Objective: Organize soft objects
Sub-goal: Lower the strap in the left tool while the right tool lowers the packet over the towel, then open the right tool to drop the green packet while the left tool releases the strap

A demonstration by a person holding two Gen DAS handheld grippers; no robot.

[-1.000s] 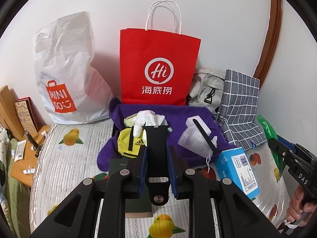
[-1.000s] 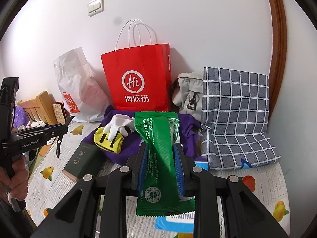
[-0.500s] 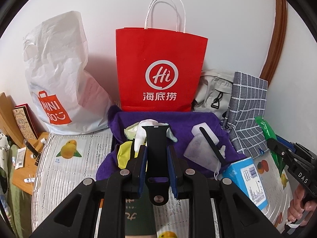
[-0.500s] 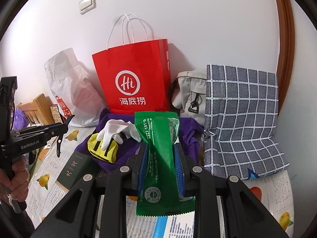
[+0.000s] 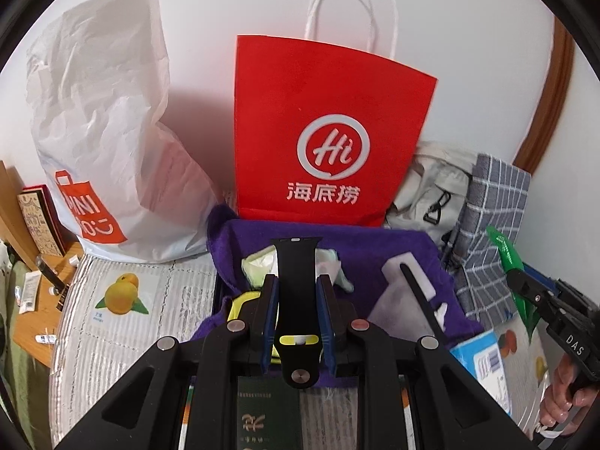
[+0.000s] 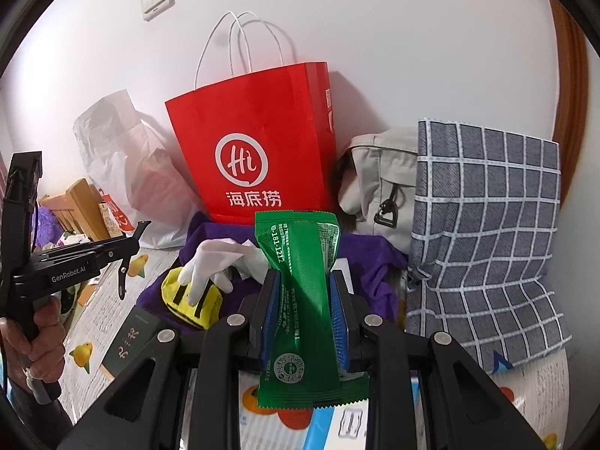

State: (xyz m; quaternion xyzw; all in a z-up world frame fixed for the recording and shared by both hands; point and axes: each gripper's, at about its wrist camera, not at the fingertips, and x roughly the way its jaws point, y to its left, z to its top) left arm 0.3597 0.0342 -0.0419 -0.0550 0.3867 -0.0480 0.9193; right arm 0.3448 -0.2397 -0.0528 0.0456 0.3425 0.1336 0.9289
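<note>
Left gripper (image 5: 296, 311) fingers pinch the black strap (image 5: 298, 285); right gripper (image 6: 305, 315) fingers squeeze the green packet (image 6: 303, 300). Hold both tight until they sit over the purple cloth (image 5: 375, 247).

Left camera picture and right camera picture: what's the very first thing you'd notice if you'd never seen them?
The big red paper bag with white rope handles stands against the wall at the back, in the middle, so it grabs the eye first. Up close, the left gripper pinches a black watch strap over the purple cloth, and the right gripper squeezes a shiny green packet. A white plastic shopping bag slumps left of the red one.
</note>
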